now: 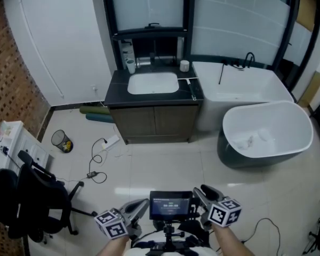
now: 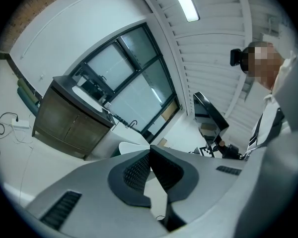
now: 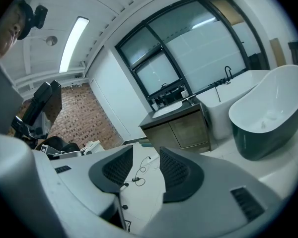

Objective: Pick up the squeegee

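**While nothing is held, the squeegee (image 1: 192,88) lies far off**

Since no target is within reach, the left gripper (image 2: 150,149) is clenched on air. The right gripper (image 3: 145,151) stands released, with bare floor (image 3: 143,200) in its gap. The squeegee, judged to be the slim pale bar, lies upper centre at the right edge of the vanity counter (image 1: 117,89), well apart. An approach comes first.

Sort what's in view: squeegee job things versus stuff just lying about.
Job: left tongs, right tongs, probable squeegee on the counter.
Lying about: bin, power strip, chair.
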Demonstrator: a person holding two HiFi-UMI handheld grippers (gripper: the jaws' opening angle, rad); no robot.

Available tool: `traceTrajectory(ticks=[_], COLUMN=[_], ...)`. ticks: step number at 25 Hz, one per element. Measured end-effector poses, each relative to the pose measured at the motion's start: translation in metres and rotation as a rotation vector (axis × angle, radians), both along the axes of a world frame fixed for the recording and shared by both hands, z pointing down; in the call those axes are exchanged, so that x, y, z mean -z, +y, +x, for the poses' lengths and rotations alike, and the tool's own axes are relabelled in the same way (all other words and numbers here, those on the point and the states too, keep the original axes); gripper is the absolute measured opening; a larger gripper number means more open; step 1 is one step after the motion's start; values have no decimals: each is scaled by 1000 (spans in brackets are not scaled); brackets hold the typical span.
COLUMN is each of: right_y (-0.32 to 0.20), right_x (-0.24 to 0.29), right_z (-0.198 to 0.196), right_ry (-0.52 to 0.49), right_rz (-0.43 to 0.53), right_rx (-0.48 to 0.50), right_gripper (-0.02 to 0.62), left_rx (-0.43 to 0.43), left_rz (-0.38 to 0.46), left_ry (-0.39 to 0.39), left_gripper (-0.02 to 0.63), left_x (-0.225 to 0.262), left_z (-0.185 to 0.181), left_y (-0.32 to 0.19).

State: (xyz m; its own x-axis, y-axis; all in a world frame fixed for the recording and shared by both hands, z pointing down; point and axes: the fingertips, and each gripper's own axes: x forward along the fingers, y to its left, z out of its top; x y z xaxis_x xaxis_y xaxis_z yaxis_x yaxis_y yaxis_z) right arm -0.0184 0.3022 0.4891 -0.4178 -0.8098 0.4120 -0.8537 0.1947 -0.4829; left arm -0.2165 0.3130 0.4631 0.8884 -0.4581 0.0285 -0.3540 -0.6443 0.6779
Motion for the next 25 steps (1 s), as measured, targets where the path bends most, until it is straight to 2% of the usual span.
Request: traceTrajectory(ticks=[4,9,14,20,25], right_y=[-16,-37,-75,-133,-174], right_x=[1,-5,-12,-7,0], right_z=[-2,12,31,74,102], right_ry=[32,52,18,17,14], right_rz=[2,-9,-16,-3,2], right_rx=[-26,-55,-45,-56,-29], right_gripper=[173,152,152,153,152], left_rx=[-22,-58,-21,-29,-13], left_rz=[-22,-17,-24,-27,-4], left_ry=[-3,-11,-9,-21,-32], left_gripper=[-6,-6,-6,-6,-6], left_x=[-4,-6,-12,-8,-1], left_z=[-7,5,19,56,89], left_y=[-17,-43,-86,-135,-181])
